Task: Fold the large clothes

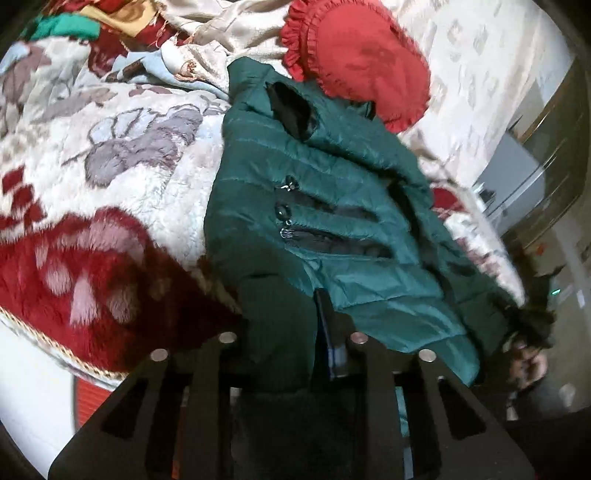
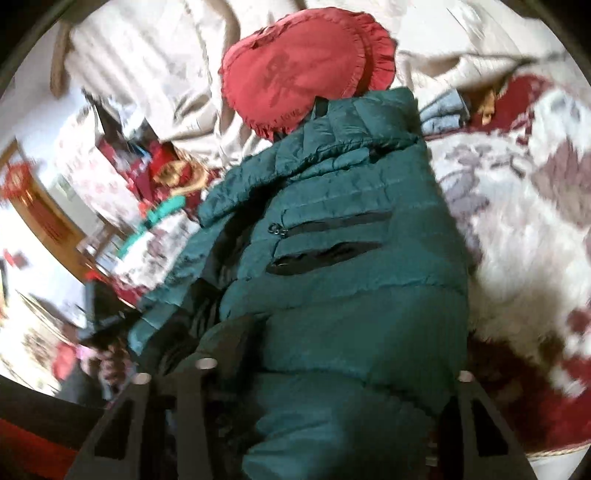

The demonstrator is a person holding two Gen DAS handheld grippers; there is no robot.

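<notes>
A dark green quilted puffer jacket [image 1: 332, 206] with black zip pockets lies on a floral blanket, hood toward the pillow. My left gripper [image 1: 291, 332] is shut on the jacket's near hem, fabric bunched between the fingers. In the right wrist view the same jacket [image 2: 351, 258] fills the middle. My right gripper [image 2: 332, 373] has the jacket's bulky hem between its fingers and covering them; the jaws stand fairly wide around the padding. The jacket's far side hangs off the bed edge in both views.
A red frilled round pillow [image 1: 358, 59] lies past the hood, also in the right wrist view [image 2: 299, 70]. The fluffy red, white and grey blanket [image 1: 110, 184] covers the bed. Crumpled cream fabric [image 1: 221, 29] and other clothes lie behind. The bed edge and room floor [image 1: 554, 258] are beside.
</notes>
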